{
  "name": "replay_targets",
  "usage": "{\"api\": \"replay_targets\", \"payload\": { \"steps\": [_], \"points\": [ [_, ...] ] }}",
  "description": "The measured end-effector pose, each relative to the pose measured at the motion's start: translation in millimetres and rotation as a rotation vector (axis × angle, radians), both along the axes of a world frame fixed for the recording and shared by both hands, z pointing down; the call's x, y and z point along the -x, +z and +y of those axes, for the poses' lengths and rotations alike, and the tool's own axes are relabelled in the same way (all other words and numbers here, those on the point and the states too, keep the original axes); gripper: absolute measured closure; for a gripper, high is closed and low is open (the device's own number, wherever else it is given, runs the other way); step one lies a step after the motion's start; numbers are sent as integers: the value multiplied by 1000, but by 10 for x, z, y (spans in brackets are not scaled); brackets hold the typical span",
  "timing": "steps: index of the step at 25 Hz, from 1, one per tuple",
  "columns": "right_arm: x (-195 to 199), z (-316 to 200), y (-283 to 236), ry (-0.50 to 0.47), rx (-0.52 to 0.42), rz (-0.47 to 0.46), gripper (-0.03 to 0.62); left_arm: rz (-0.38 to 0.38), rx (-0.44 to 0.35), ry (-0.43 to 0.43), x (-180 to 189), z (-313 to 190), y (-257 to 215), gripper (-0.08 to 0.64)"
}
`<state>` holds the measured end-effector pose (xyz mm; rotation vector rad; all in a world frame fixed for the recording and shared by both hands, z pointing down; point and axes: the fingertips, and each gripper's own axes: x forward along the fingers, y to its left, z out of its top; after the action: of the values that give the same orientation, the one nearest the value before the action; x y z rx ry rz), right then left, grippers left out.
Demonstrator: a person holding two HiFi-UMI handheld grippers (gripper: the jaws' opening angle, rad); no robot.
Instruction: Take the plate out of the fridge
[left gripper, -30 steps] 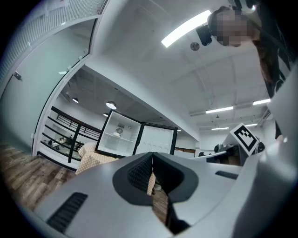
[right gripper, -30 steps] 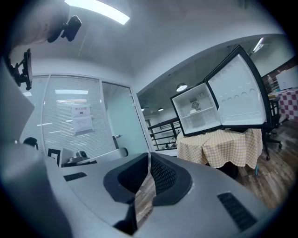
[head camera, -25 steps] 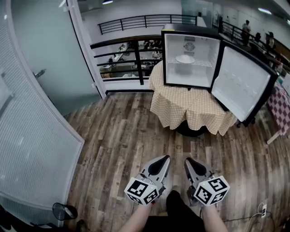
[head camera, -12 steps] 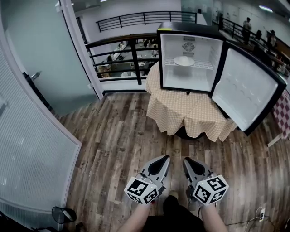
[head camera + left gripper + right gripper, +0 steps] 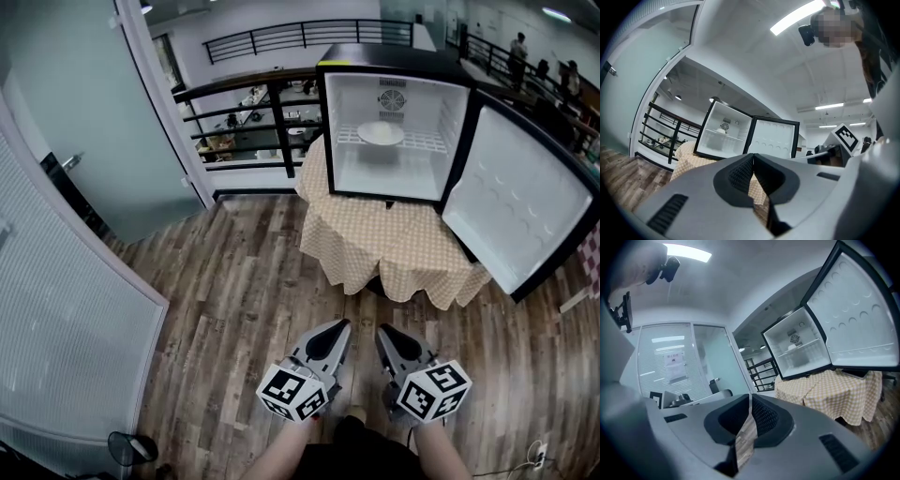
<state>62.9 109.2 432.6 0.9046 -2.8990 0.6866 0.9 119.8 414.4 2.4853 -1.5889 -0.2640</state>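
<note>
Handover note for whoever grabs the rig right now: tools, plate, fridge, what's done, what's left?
Left tool: shut, empty, held low, well short of the fridge.
Right tool: shut, empty, beside the left one.
Fridge: on the cloth-covered table, door swung open to the right.
Plate: on the wire shelf inside, untouched.
Done: door open.
Left: approach, open a tool, grip the plate's rim, lift it out.
</note>
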Motion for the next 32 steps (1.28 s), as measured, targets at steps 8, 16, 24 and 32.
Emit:
{"api": "replay_targets", "payload": {
  "steps": [8,16,24,32],
  "points": [
    [-76,-362,-66,-35,-35,-5,548,6,-27,-1,-142,-436,-50,551],
    [-113,-465,28,-44,-30,8,548,7,-7,8,-252,-564,46,551],
    [-84,-643,31,-41,-28,-9,546,-2,-6,11,-253,-761,65,551],
    [9,-1108,-68,-5,-35,-23,548,0,-31,51,-178,-1250,-56,551]
  ]
}}
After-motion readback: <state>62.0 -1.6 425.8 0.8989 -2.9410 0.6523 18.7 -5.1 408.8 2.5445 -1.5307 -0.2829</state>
